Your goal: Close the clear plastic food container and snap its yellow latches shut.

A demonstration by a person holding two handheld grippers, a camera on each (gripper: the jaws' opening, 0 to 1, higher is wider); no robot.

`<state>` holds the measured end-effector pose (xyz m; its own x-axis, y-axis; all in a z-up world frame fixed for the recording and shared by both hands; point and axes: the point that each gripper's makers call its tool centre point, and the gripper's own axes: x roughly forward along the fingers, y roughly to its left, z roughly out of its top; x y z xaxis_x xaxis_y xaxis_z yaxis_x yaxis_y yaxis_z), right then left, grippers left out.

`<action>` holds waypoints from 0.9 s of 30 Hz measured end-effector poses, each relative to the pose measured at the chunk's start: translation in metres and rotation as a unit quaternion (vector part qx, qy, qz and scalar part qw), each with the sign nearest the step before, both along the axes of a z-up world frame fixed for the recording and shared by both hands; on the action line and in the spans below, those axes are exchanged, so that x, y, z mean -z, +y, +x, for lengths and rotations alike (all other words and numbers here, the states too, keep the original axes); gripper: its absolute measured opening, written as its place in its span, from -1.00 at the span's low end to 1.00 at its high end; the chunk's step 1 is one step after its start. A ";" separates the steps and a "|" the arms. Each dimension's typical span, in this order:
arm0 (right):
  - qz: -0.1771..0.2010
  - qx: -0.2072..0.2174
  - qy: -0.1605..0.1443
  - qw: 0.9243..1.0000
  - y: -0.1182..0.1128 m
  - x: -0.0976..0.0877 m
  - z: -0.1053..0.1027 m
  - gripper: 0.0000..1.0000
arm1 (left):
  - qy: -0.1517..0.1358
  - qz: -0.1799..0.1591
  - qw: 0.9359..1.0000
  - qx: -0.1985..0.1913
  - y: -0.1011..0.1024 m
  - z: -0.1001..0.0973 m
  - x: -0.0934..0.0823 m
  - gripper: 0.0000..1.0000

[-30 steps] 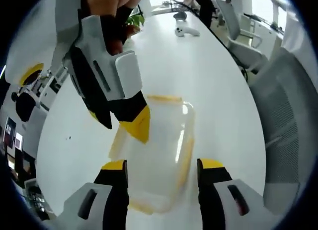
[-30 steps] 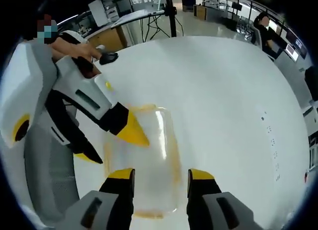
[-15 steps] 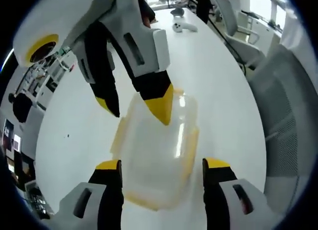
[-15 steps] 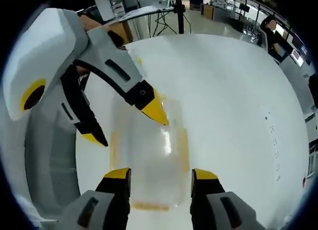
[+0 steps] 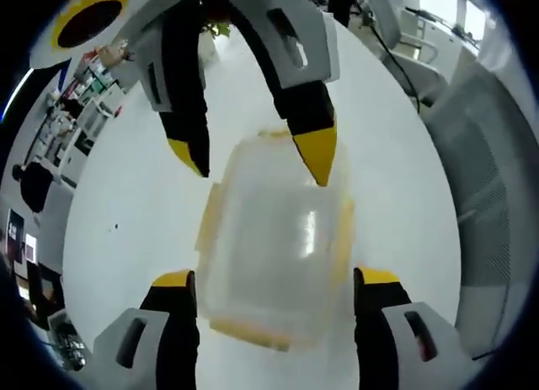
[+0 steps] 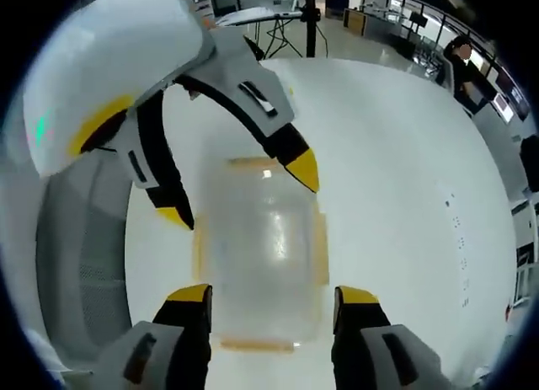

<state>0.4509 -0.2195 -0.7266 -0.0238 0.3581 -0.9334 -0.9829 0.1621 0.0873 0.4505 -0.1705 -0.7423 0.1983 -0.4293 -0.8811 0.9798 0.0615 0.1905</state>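
The clear plastic container (image 5: 274, 247) lies on the white table (image 5: 126, 230) with its lid on top. Yellow latches (image 5: 344, 230) stick out along its edges, and I cannot tell whether they are snapped. My left gripper (image 5: 274, 280) is open, its jaws standing either side of the container's near end. The right gripper (image 5: 253, 162) comes in from the top, open, its yellow tips over the far end. In the right gripper view the container (image 6: 261, 247) sits between the jaws of my open right gripper (image 6: 274, 294), with the left gripper (image 6: 240, 194) open over its far end.
Grey mesh office chairs (image 5: 493, 154) stand along the table's edge, one also at the left (image 6: 84, 264) of the right gripper view. A person (image 6: 459, 49) sits at desks far off, and a tripod stand (image 6: 307, 19) rises beyond the table.
Both grippers have closed in on the container from opposite ends, so each looms larger in the other's view. Their open jaws now straddle it. The container has stayed put.
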 end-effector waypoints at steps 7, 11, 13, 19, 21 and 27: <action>-0.015 -0.014 -0.004 1.000 -0.010 0.004 -0.006 0.21 | 0.007 0.012 1.000 0.010 0.006 0.000 0.007 0.61; -0.018 -0.017 -0.003 1.000 -0.014 0.007 -0.011 0.26 | 0.010 0.014 1.000 0.012 0.008 0.002 0.007 0.64; -0.021 -0.024 -0.005 0.999 -0.016 0.008 -0.013 0.31 | 0.007 0.018 1.000 0.015 0.009 0.003 0.008 0.67; -0.031 -0.030 -0.014 0.999 -0.021 0.011 -0.019 0.36 | -0.002 0.030 0.999 0.034 0.012 0.009 0.010 0.71; -0.034 -0.027 -0.016 0.999 -0.023 0.013 -0.019 0.36 | -0.003 0.034 0.999 0.037 0.012 0.010 0.012 0.72; -0.030 -0.019 -0.036 0.999 -0.024 0.016 -0.019 0.33 | -0.003 0.044 0.998 0.048 0.011 0.009 0.018 0.70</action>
<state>0.4322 -0.2431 -0.7426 0.0315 0.3021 -0.9528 -0.9918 0.1276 0.0077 0.4594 -0.1597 -0.7605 0.1664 -0.3670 -0.9152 0.9790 -0.0492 0.1977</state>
